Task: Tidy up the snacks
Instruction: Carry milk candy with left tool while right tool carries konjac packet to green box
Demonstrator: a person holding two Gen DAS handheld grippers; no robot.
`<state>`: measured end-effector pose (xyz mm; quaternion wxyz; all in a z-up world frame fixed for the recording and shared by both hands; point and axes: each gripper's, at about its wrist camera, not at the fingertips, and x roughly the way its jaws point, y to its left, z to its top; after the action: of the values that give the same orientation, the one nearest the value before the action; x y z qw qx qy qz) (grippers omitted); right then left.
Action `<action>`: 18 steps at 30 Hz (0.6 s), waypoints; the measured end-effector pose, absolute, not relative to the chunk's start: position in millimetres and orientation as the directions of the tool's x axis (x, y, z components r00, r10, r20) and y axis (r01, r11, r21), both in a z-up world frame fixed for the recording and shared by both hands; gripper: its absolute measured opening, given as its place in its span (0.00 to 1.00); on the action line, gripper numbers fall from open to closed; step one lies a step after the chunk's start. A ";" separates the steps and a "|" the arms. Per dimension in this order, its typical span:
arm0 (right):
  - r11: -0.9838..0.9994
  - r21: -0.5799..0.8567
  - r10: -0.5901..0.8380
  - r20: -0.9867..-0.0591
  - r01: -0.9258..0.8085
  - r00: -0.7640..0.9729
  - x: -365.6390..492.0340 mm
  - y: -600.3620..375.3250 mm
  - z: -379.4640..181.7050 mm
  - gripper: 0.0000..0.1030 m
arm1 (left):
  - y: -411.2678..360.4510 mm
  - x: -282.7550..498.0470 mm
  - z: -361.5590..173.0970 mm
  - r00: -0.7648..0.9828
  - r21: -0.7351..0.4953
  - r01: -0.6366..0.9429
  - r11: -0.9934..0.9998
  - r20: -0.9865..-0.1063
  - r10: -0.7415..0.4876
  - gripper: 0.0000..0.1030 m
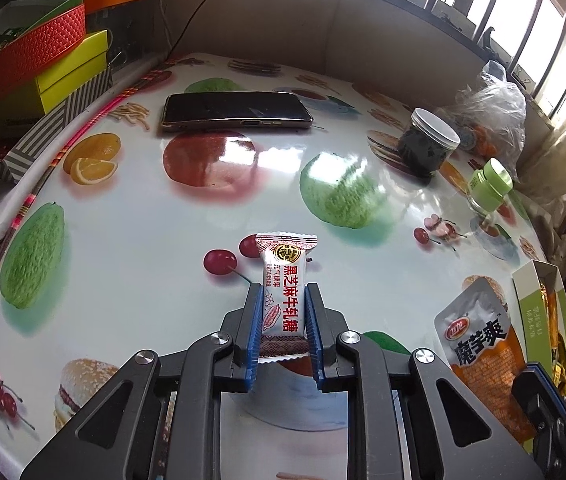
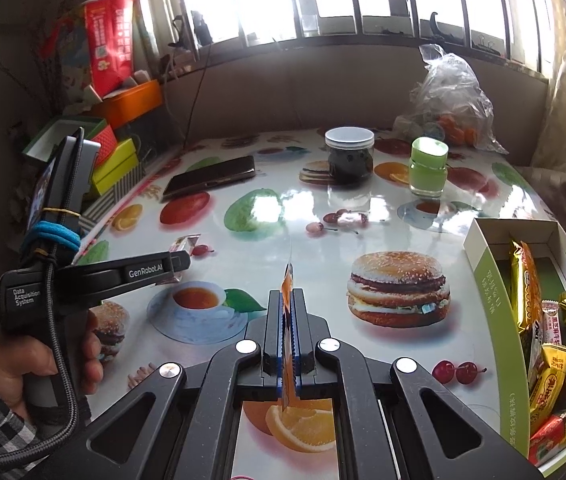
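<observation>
Gripping the nougat candy in our left gripper and the orange pouch in our right gripper (both clamped), we judge the snack box, to our right, comes next.

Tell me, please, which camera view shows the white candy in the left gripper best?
The left wrist view: the candy faces the camera, lengthwise between the left gripper's blue pads. The right wrist view shows only its end beyond the gripper's tip.
</observation>
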<state>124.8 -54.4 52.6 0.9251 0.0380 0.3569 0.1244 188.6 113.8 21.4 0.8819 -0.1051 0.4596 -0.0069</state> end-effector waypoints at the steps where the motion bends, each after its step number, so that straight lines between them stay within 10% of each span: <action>1: 0.966 0.160 0.258 -0.648 -0.203 0.716 123.9 -55.0 53.9 0.04 | 114.0 186.5 22.9 0.580 -0.193 -0.084 0.978 -0.807 -0.109 0.20; 18: 0.970 0.149 0.243 -0.611 -0.191 0.753 97.6 -72.5 76.3 0.04 | 101.1 156.5 54.6 0.628 -0.219 -0.020 0.976 -0.762 -0.158 0.20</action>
<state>97.6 -72.5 76.3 0.9355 0.0386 0.3316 0.1159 156.5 101.1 54.6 0.8963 -0.1036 0.4294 -0.0383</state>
